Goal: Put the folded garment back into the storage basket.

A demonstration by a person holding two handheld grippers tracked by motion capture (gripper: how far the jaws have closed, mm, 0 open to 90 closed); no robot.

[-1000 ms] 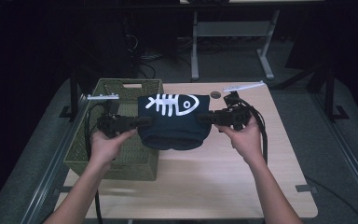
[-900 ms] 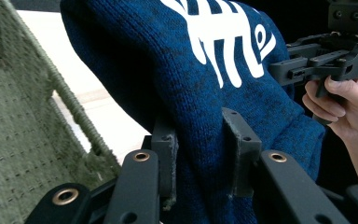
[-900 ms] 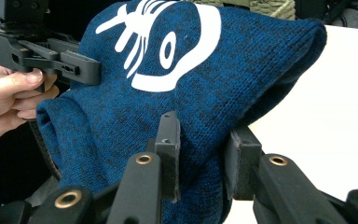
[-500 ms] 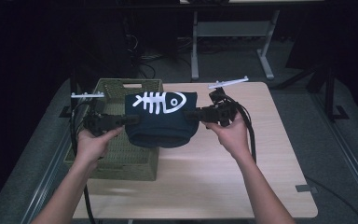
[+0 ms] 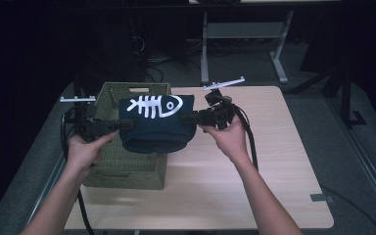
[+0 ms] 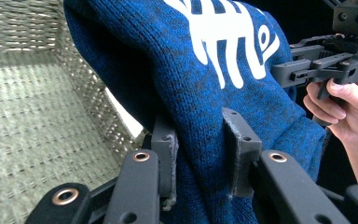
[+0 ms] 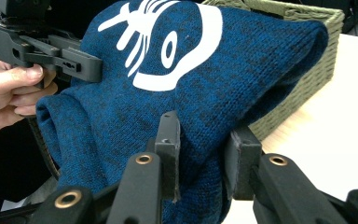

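We hold the folded sweater in the air over the basket's right edge, the left gripper and right gripper each clamped on a side fold. To land it neatly, we should keep both hands level, centre it over the basket above the surface, lower together, and only then part the jaws.

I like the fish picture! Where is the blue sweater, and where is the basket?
blue sweater [image 5: 156,128]: high view, on its dark front under the fish print.
basket [image 5: 127,169]: high view, on its woven near wall.
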